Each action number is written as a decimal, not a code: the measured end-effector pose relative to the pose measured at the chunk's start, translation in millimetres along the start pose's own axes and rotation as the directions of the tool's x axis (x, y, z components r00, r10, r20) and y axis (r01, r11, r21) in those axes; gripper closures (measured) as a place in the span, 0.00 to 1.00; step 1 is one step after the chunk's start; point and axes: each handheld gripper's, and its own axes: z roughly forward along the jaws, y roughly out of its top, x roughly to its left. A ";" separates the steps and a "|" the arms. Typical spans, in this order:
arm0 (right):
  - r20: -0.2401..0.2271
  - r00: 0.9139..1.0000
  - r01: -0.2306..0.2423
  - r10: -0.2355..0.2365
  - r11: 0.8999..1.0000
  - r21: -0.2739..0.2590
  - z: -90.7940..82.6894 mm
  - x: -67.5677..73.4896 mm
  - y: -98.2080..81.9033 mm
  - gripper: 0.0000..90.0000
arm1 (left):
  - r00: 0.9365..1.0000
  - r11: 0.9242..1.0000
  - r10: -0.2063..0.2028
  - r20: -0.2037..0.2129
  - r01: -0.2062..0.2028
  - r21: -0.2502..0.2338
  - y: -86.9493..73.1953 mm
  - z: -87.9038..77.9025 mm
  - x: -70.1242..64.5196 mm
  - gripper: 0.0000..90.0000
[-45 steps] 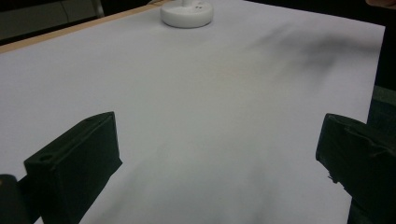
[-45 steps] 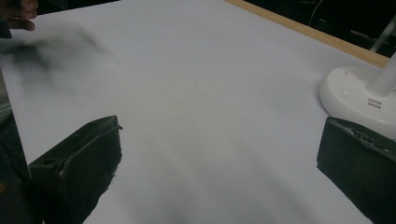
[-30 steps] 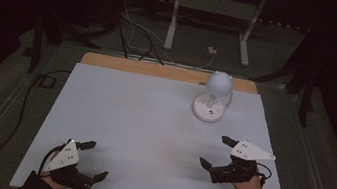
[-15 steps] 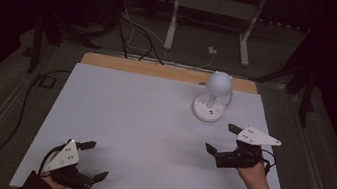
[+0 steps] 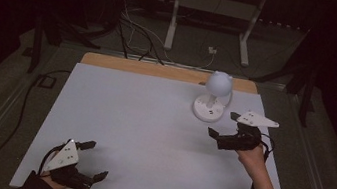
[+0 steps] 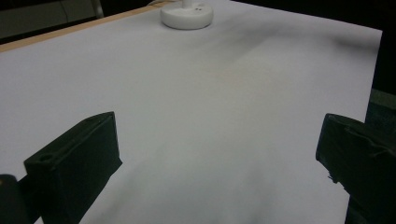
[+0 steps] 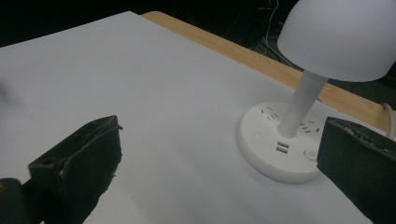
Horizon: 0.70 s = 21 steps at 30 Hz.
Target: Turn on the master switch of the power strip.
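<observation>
While the right gripper (image 5: 223, 128) nears the white lamp (image 5: 212, 98) at the bench's (image 5: 142, 121) far right, jaws wide and empty, a careless nudge might tip its top-heavy dome; the left gripper (image 5: 92, 160) rests wide.

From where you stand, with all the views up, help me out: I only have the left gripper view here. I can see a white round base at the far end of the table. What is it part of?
Observer: A small white desk lamp; a slim stem rises from that base to a dome shade.
Operator: Anything on the base itself?
Observer: Yes, the right gripper view shows socket slots, two USB ports and round buttons on it.
Operator: Where is the right gripper?
Observer: The right gripper is beside the lamp, near its base, jaws wide apart and holding nothing.
</observation>
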 end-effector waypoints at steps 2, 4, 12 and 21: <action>0.005 1.000 -0.002 0.002 1.000 0.001 3.8 -3.3 1.0 0.00 | 1.000 1.000 0.000 0.000 0.000 0.001 -0.1 0.1 0.1 0.00; 0.014 1.000 -0.001 0.001 1.000 0.002 7.5 -6.2 1.7 0.00 | 1.000 1.000 -0.001 0.000 0.001 0.001 -0.1 0.1 0.1 0.00; 0.048 0.999 0.002 -0.003 1.000 0.022 24.2 -19.4 0.6 0.00 | 1.000 1.000 0.000 0.000 0.000 0.002 -0.2 0.2 0.3 0.00; 0.083 0.996 -0.035 0.031 0.998 0.047 44.4 -35.1 -6.2 0.00 | 1.000 1.000 -0.001 0.001 0.001 0.001 -0.2 0.1 0.1 0.00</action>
